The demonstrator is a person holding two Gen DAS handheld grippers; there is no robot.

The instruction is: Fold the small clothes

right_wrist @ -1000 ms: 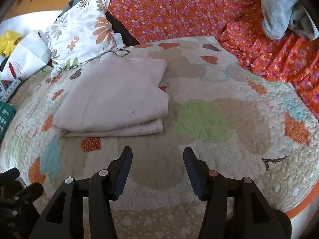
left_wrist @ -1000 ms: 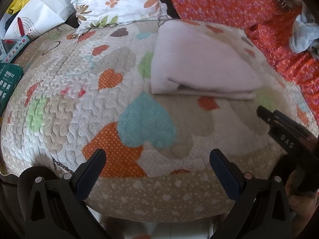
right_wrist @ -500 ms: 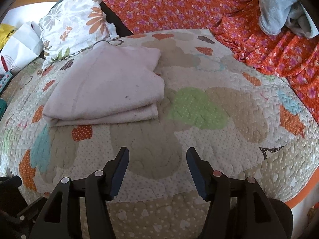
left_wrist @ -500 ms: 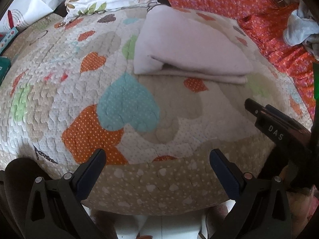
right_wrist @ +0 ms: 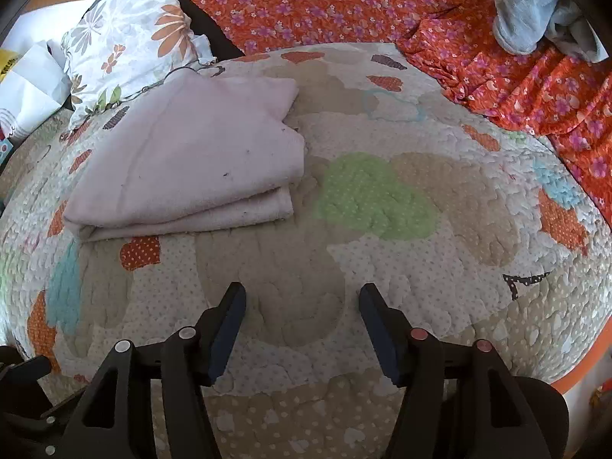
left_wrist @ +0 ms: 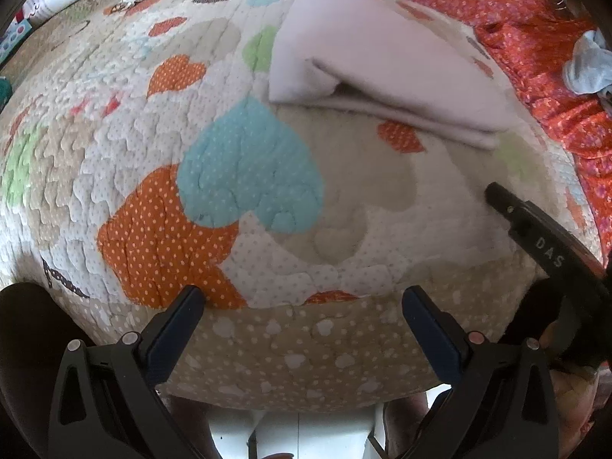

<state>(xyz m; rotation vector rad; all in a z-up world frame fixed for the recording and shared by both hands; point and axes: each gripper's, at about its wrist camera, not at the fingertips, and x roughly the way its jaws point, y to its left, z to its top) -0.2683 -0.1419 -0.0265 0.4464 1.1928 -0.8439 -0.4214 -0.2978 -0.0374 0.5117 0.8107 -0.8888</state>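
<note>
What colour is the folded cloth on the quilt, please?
Pale pink folded cloth, clearest in the right wrist view.

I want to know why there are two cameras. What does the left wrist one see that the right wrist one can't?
Only the left wrist view shows the big blue heart up close and the right gripper from the side. Only the right wrist view shows the green patch clearly and the whole flowery pillow. Both show the folded pink cloth lying on the heart quilt, the orange flowered sheet and a pale blue cloth. The left gripper is open and empty; the right one's jaws are opening, nothing between them.
</note>
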